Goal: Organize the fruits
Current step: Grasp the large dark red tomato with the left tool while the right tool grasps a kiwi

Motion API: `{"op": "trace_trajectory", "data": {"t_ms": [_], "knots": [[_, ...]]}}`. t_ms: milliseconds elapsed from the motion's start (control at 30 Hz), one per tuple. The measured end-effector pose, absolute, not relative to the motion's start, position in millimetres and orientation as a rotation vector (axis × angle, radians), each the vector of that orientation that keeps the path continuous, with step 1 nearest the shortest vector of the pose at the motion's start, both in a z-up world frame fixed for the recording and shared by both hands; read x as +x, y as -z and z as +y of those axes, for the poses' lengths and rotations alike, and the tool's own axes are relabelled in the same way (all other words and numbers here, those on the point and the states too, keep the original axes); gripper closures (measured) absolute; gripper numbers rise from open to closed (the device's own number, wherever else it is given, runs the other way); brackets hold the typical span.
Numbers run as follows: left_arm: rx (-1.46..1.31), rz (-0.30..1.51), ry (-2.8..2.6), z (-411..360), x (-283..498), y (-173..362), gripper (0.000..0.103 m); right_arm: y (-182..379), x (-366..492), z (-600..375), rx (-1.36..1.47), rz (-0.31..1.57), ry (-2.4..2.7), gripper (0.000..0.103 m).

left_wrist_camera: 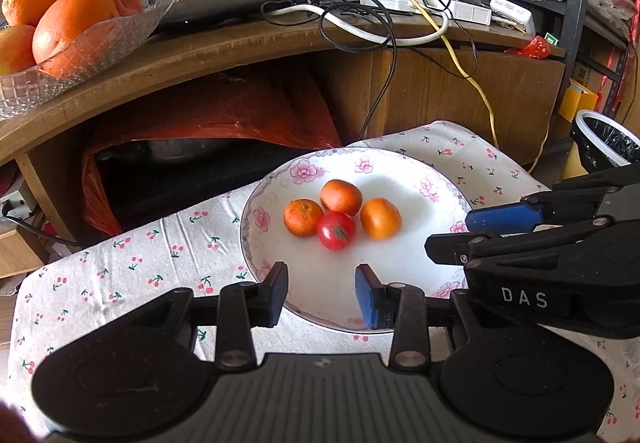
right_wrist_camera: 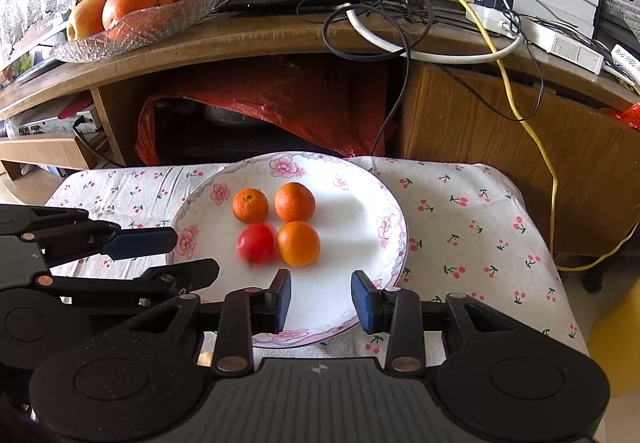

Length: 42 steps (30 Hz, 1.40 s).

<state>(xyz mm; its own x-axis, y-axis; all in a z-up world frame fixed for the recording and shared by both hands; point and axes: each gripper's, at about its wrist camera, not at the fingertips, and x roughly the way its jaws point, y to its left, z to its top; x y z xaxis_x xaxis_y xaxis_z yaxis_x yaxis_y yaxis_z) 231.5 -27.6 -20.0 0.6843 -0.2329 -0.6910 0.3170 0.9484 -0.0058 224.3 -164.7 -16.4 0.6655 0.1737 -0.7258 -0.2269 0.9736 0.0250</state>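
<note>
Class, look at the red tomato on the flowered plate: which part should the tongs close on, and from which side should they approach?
Grip the red tomato across its round middle, coming from above or the open near side of the flowered plate. Oranges crowd it: one touches its right, another sits just behind. Its left and near sides look free, so one finger probably must wedge in by the touching orange.

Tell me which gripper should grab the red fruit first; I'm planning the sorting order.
Probably the right gripper. In its own view the red fruit lies just ahead of its open fingers. The left gripper is open too, but sits a little farther from the fruit on the floral plate.
</note>
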Motion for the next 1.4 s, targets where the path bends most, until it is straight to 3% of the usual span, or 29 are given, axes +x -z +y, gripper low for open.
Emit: {"op": "trace_trajectory", "data": {"t_ms": [1400], "knots": [[0.210,0.794,0.479,-22,175,10,0.051,16,188,-181,-0.086,0.836,-0.270,0.066]]}}
